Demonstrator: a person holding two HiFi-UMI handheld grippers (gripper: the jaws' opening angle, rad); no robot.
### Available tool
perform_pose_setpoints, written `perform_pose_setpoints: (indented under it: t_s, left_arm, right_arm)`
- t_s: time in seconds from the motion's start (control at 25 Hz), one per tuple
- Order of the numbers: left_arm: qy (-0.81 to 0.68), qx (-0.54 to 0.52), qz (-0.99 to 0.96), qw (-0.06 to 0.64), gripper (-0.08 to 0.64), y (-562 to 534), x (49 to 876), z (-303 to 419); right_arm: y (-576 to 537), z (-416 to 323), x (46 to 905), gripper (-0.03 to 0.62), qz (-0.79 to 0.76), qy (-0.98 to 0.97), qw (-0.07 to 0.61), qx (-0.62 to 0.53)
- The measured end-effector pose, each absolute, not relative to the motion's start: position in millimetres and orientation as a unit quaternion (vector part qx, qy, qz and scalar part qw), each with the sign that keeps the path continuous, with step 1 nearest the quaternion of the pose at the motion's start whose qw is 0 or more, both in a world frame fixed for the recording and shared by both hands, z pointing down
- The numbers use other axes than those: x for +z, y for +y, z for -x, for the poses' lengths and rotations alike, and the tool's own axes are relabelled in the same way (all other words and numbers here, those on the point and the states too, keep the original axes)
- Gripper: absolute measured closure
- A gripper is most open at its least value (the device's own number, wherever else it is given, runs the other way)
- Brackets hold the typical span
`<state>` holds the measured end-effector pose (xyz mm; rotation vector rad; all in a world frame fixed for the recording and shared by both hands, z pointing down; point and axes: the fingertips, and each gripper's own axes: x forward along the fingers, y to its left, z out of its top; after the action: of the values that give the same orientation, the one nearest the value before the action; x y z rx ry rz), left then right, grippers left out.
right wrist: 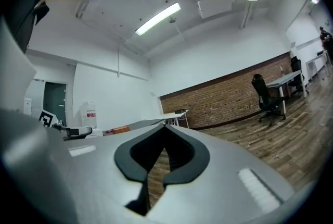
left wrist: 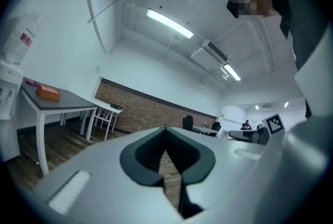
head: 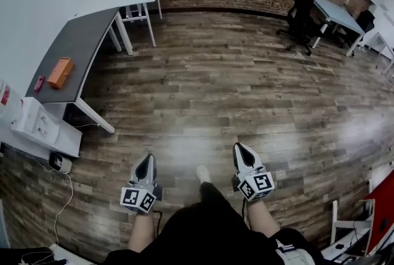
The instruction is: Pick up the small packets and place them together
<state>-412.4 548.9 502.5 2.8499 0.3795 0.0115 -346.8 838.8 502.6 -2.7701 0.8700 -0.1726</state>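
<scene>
Wooden floor [head: 203, 91] under left gripper [head: 146, 162] and right gripper [head: 240, 151], both clenched empty; could clip table [head: 86, 42] swinging toward orange thing [head: 60, 72].

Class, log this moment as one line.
left claw: shut, empty | right claw: shut, empty | both over floor | orange box on grey table

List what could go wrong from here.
1. The left gripper and right gripper are shut and empty over the floor; reaching the table that way could knock the orange object instead of gripping it.
2. The cable beside the table could trip the person.
</scene>
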Motion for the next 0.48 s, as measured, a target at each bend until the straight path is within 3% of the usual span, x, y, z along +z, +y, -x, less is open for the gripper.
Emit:
perform_pose_setpoints:
  t_s: [0.48]
  left_arm:
    - [0.075, -0.004, -0.989, 0.126, 0.561, 522, 473, 297]
  right_arm:
    - [802, 198, 486, 0.591, 0.916, 0.363, 0.163, -0.044]
